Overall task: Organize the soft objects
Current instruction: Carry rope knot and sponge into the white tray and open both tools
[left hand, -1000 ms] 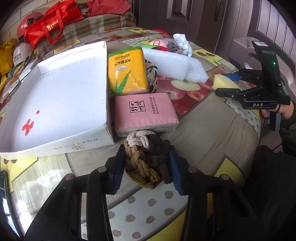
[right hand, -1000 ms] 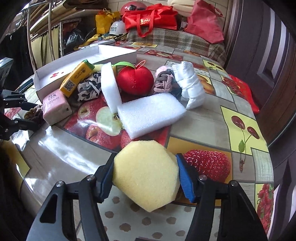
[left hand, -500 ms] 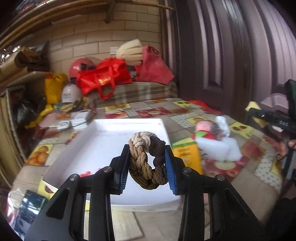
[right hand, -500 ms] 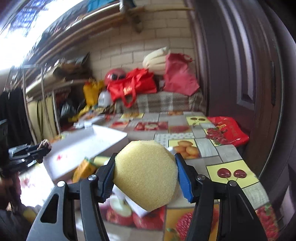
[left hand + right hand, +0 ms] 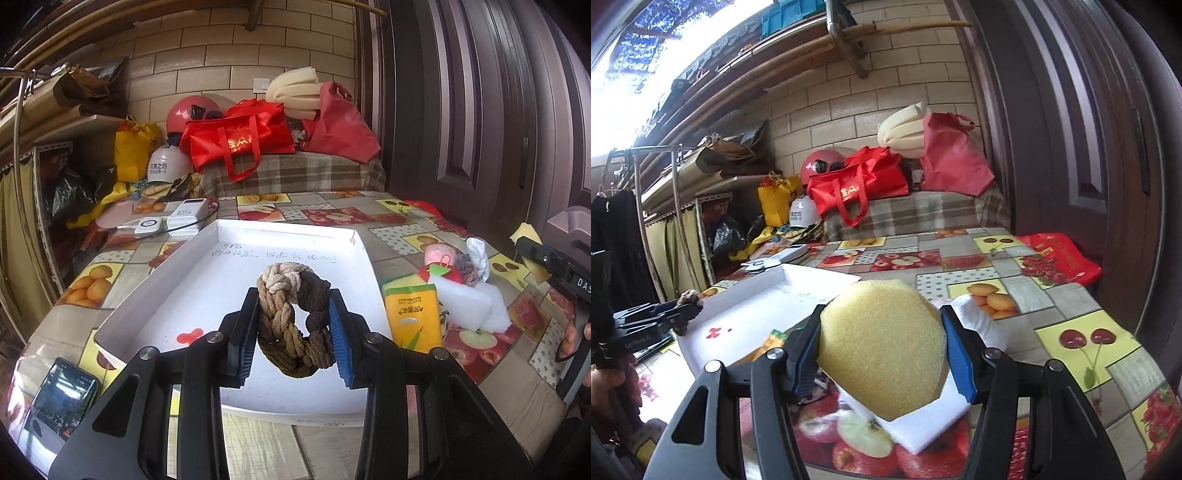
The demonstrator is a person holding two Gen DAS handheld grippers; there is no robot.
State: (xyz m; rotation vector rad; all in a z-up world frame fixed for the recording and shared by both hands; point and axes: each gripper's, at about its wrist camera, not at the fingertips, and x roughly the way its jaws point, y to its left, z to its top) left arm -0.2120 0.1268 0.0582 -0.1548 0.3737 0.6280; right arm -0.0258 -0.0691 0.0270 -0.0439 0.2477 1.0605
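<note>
My left gripper (image 5: 293,338) is shut on a braided brown and cream rope ring (image 5: 291,317) and holds it in the air over the near part of a white shallow box (image 5: 207,273). My right gripper (image 5: 882,345) is shut on a yellow sponge (image 5: 882,343), held above the table to the right of the box (image 5: 768,306). On the table right of the box lie a yellow tissue pack (image 5: 412,317), white foam blocks (image 5: 469,306), a red plush apple (image 5: 439,271) and a white sock (image 5: 478,253).
A phone (image 5: 55,402) lies at the table's near left. A power bank and charger (image 5: 177,219) sit behind the box. Red bags (image 5: 240,140) and helmets are piled on a bench at the back. A dark door (image 5: 480,110) stands at the right.
Both grippers have lifted their objects off the table. The left one has carried the rope ring up and over the white box; the right one has raised the sponge above the foam.
</note>
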